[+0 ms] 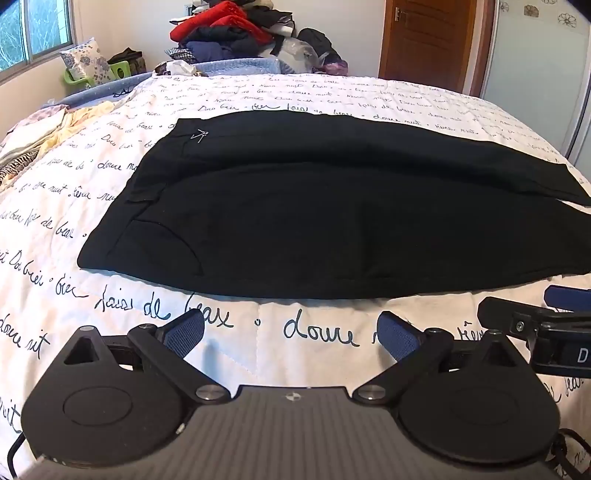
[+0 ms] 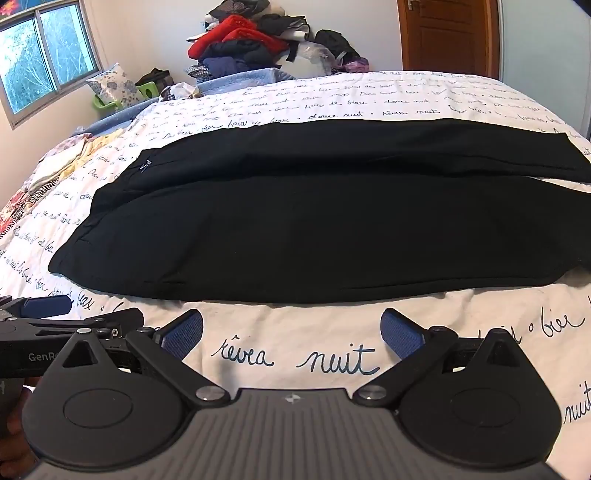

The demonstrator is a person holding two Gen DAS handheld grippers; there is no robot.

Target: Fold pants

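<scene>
1. Left wrist view: the left tongs (image 1: 291, 334) stand spread wide with nothing between their blue pads, hovering over the bed quilt (image 1: 314, 332) just short of the near edge of the pants (image 1: 295, 221).
2. Right wrist view: the right tongs (image 2: 291, 332) are likewise wide open and empty, over the quilt just short of the same near edge of the pants (image 2: 295, 229).
3. In each view the other tongs show at the frame's edge, so the two tools sit side by side, close together, on the near side of the pants.
4. The black pants lie flat on the quilt, spread crosswise, with both legs side by side and running toward the right.
5. The waistband end lies at the left; a curved pocket seam (image 1: 177, 240) sits near its front corner and a small white logo (image 1: 200, 136) toward its far corner.
6. Left of the pants, at the bed's edge, lie pale and patterned clothes (image 1: 55, 125).
7. Beyond the pants, past the far end of the bed, a heap of clothing (image 1: 236, 33) with a red garment rises against the wall.
8. A wooden door (image 1: 428, 40) stands right of that heap and a window (image 2: 44, 62) to its left.
</scene>
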